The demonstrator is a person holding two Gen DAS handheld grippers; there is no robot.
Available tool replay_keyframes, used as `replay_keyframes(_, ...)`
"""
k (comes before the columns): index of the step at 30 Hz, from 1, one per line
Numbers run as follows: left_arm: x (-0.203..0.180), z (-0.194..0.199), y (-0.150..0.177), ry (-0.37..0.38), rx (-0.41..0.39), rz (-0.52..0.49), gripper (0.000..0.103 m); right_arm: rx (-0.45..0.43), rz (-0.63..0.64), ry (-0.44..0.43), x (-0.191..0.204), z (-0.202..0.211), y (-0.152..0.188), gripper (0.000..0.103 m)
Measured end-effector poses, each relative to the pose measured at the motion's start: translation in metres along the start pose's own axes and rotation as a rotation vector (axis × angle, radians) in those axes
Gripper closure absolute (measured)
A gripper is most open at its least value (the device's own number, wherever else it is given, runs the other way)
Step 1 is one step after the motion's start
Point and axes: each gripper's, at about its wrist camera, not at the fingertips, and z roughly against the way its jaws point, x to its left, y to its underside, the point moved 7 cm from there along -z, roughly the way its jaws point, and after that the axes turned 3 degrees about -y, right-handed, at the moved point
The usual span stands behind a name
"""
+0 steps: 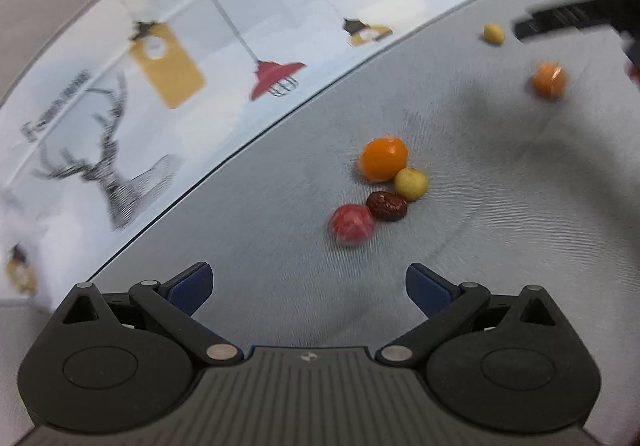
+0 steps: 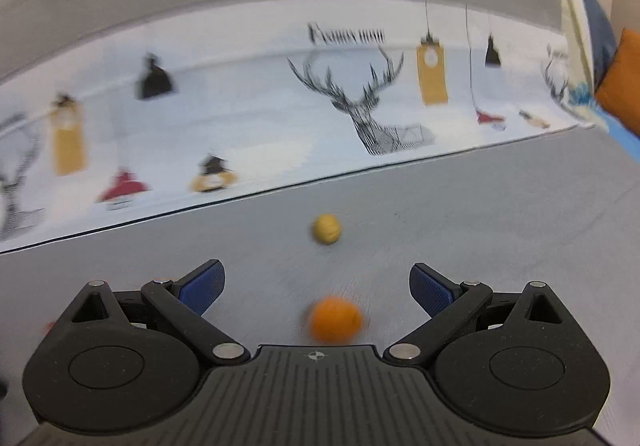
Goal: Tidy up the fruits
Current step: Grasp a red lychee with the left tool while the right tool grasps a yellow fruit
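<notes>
Grey cloth covers the work surface, and behind it hangs a white printed backdrop with deer heads, hanging lamps and yellow tags.

Seen from the left wrist camera, the left gripper is held low over the cloth, tilted so the far edge of the surface runs diagonally, its blue-padded jaws spread wide with nothing between them. Beyond it sits a tight cluster of four fruits: a large orange fruit at the far side, a pale yellow round fruit touching it on the right, a dark red date just near of those, and a pink-red round fruit to the date's left.

Far right in that view lie a second orange fruit and a small yellow fruit, well apart from the cluster.

The right gripper is likewise low, jaws wide apart and empty; the orange fruit, blurred, rests on the cloth between its fingers near the body, with the yellow fruit farther ahead.
</notes>
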Motion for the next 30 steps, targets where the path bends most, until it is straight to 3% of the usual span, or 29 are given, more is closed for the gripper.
replay_keyframes(5,-0.007,-0.044,-0.007,0.065,0.013,-0.053,0.000,0.069,-0.023,0.002,-0.007,-0.070,-0.013,0.004)
replay_keyframes(11,-0.013,-0.058,-0.017,0.120,-0.033,-0.092,0.001,0.122,-0.014,0.000,-0.005,-0.105,-0.008,0.005)
replay_keyframes(12,-0.016,-0.057,-0.019,0.142,-0.045,-0.116,0.002,0.113,0.003,-0.001,-0.004,-0.105,-0.009,0.010)
replay_keyframes(13,-0.019,-0.055,-0.021,0.159,-0.063,-0.142,0.013,0.099,0.020,-0.023,-0.001,-0.103,-0.009,0.015)
replay_keyframes(14,-0.023,-0.052,-0.022,0.166,-0.088,-0.176,0.024,0.078,0.027,-0.038,0.001,-0.100,-0.010,0.039)
replay_keyframes(15,-0.026,-0.052,-0.023,0.167,-0.092,-0.217,0.047,0.064,0.039,-0.042,0.002,-0.096,-0.011,0.070)
replay_keyframes(16,-0.028,-0.053,-0.023,0.175,-0.079,-0.227,0.062,0.064,0.049,-0.051,0.003,-0.094,-0.011,0.077)
replay_keyframes(18,-0.026,-0.050,-0.024,0.193,-0.056,-0.176,0.068,0.070,0.031,-0.073,0.003,-0.090,-0.009,0.077)
replay_keyframes(23,-0.013,-0.014,-0.015,0.182,-0.056,-0.074,0.069,0.020,-0.013,-0.074,0.003,-0.049,-0.011,0.077)
replay_keyframes(30,0.005,0.078,0.015,0.136,-0.069,0.054,0.069,-0.172,-0.067,-0.172,0.023,0.083,-0.030,0.077)
